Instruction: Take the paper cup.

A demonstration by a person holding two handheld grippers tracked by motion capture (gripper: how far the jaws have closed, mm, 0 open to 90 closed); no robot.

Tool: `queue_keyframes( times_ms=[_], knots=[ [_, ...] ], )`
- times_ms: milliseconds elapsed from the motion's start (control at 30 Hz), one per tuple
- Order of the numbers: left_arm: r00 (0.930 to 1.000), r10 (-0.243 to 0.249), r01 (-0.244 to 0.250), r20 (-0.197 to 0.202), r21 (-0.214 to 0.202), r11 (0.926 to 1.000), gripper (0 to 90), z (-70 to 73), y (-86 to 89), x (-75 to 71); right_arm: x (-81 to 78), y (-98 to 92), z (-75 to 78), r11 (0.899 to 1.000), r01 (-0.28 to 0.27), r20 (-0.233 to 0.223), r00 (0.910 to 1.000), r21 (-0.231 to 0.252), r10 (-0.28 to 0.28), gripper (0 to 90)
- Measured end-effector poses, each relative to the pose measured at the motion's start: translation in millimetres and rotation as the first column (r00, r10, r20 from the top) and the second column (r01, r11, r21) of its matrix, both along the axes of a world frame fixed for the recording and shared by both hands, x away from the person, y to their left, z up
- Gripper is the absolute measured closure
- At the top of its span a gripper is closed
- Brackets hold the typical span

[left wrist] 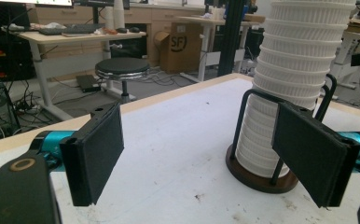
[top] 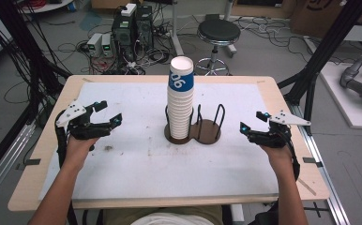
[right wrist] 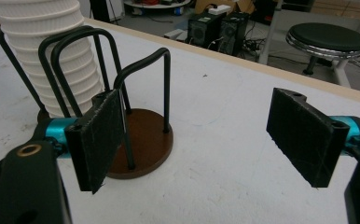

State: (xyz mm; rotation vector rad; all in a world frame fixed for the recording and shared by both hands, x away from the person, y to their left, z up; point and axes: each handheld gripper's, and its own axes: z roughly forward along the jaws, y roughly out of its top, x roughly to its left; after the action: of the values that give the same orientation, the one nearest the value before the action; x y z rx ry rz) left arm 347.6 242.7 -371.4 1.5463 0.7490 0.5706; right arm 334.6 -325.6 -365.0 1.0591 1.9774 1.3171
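A tall stack of white paper cups (top: 181, 98) stands in the left ring of a brown two-place cup holder (top: 209, 131) with black wire loops, at the middle of the table. Its right ring is empty (right wrist: 143, 140). My left gripper (top: 107, 114) hovers left of the holder, jaws open, nothing between them; its own view looks along the pads (left wrist: 99, 151) toward the cup stack (left wrist: 290, 79). My right gripper (top: 253, 121) hovers right of the holder, jaws open and empty, its pads (right wrist: 304, 135) apart, facing the holder's empty ring.
A white mat (top: 132, 159) covers the wooden table (top: 291, 187). Beyond the far edge stand a black stool (top: 218, 33), computer cases (top: 132, 28) and loose cables on the floor. Black frame posts (top: 329, 47) rise at both sides.
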Motion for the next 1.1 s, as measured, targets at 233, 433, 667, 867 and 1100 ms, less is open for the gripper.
queue_keyframes(
  times_ms=[233,433,667,867,1100],
  knots=[
    [1.0000,-0.008,0.008,-0.001,0.009,0.9999,16.7,-0.3,-5.5,4.7,-2.3,0.8,2.2,1.000,-0.008,0.000,1.0000,0.012,0.008,19.5],
    [1.0000,-0.006,0.006,-0.006,0.016,0.9999,16.7,0.3,-4.5,3.1,-3.8,1.1,7.1,0.999,-0.013,0.013,0.9998,0.031,0.013,19.5],
    [0.9999,-0.003,0.003,-0.011,0.019,0.9998,16.7,-0.1,-6.0,2.4,-9.3,10.1,13.2,0.995,-0.061,0.006,0.9981,0.078,0.061,19.5],
    [0.9998,-0.013,0.013,-0.016,0.020,0.9997,16.7,-0.3,-7.8,1.4,-14.9,36.8,22.8,0.986,-0.146,0.030,0.9891,0.078,0.144,15.4],
    [0.9996,-0.014,0.015,-0.024,0.023,0.9996,16.7,-2.0,-8.1,3.3,-14.3,68.1,41.0,0.973,-0.219,0.092,0.9728,0.067,0.213,14.1]
  ],
)
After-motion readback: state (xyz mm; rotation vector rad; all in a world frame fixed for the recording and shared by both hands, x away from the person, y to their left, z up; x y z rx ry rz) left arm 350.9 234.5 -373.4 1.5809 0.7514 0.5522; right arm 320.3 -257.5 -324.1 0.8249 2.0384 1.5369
